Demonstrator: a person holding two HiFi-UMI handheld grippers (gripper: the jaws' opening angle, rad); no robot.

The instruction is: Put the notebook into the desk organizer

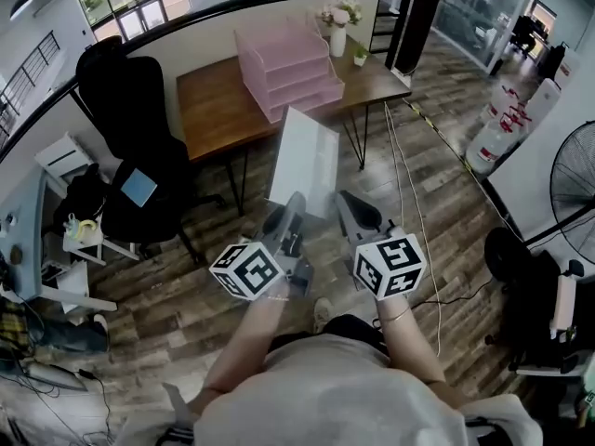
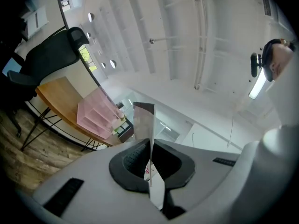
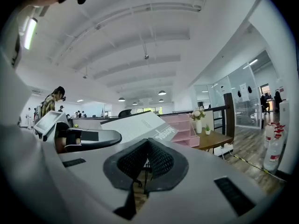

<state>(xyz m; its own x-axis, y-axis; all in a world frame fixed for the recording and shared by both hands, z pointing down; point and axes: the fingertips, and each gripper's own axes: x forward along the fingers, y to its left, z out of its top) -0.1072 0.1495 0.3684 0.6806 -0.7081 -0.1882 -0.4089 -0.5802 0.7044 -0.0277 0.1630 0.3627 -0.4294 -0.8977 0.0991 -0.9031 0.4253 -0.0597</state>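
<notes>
Pinching thin white rectangular notebook [image 1: 305,161] at its lower edge with left gripper [image 1: 296,201], pads tight on it. Holding it raised in the air, tilted, above wood-plank floor [image 1: 446,203], short of brown wooden desk [image 1: 218,110]. Carrying right gripper [image 1: 342,201] just beside the notebook, fingers pressed together on nothing. Facing pink tiered plastic desk organizer [image 1: 290,68] on the desk, well apart from the notebook.

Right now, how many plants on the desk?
2. A vase of flowers stands on the desk right of the pink organizer; a small potted plant sits beside the vase. The organizer may hide others.
</notes>
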